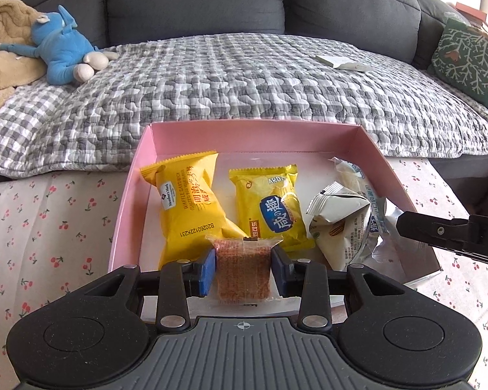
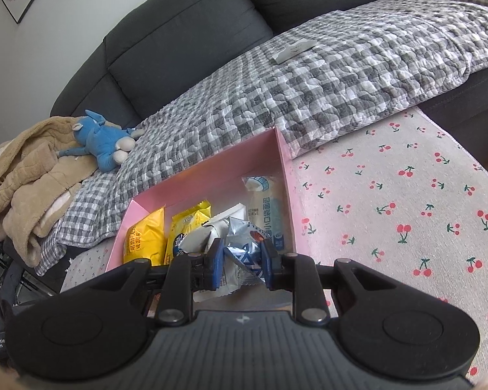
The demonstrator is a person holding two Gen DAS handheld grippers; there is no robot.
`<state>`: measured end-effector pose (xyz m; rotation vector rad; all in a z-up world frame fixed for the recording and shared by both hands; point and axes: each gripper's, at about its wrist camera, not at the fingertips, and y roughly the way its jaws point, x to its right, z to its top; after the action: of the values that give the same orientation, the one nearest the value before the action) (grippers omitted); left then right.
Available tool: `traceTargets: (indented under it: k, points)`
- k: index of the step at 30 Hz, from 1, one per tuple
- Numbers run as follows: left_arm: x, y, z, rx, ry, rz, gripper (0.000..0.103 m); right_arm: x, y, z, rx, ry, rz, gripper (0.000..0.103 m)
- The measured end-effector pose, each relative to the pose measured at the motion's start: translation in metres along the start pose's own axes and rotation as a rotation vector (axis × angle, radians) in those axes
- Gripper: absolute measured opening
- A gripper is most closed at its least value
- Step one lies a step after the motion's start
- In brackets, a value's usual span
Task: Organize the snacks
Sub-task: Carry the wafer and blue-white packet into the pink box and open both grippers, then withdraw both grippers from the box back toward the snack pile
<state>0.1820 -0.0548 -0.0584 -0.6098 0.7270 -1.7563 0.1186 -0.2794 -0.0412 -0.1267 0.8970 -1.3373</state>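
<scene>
A pink box (image 1: pixel 131 175) stands on the cherry-print cloth and holds a yellow waffle sandwich pack (image 1: pixel 188 208), a yellow cracker pack (image 1: pixel 270 208), a white folded pack (image 1: pixel 335 208) and a pale bread pack (image 1: pixel 354 175). My left gripper (image 1: pixel 243 268) is shut on an orange-brown wrapped snack bar (image 1: pixel 242 273) at the box's near edge. My right gripper (image 2: pixel 241 268) is shut on a silver and blue foil pack (image 2: pixel 240 253) over the box's near right corner (image 2: pixel 289 208); it enters the left wrist view from the right (image 1: pixel 452 230).
A grey checked quilt (image 1: pixel 244 81) covers the dark sofa behind the box. A blue plush toy (image 1: pixel 65 48) and a tan blanket (image 2: pixel 32 175) lie at the left. A white paper (image 1: pixel 345 61) lies on the quilt. A green cushion (image 1: pixel 468 61) sits at the right.
</scene>
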Motion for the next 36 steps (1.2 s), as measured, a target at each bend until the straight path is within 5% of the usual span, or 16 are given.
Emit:
traceTargets:
  k: [5,11,24,36]
  points:
    - [0.000,-0.006,-0.001,0.024,0.000,0.000,0.067,-0.001,-0.003,0.001,0.019,-0.008,-0.023,0.047]
    - [0.000,-0.019,-0.001,0.036,0.004,-0.013,0.079,-0.007,-0.009,0.001,0.027,-0.032,-0.017,0.066]
    - [-0.007,-0.057,-0.018,0.048,0.007,-0.033,0.089,-0.022,-0.033,-0.005,0.042,-0.105,-0.020,0.086]
    - [-0.016,-0.092,-0.049,0.041,0.004,-0.053,0.091,-0.039,-0.056,-0.023,0.020,-0.180,-0.033,0.094]
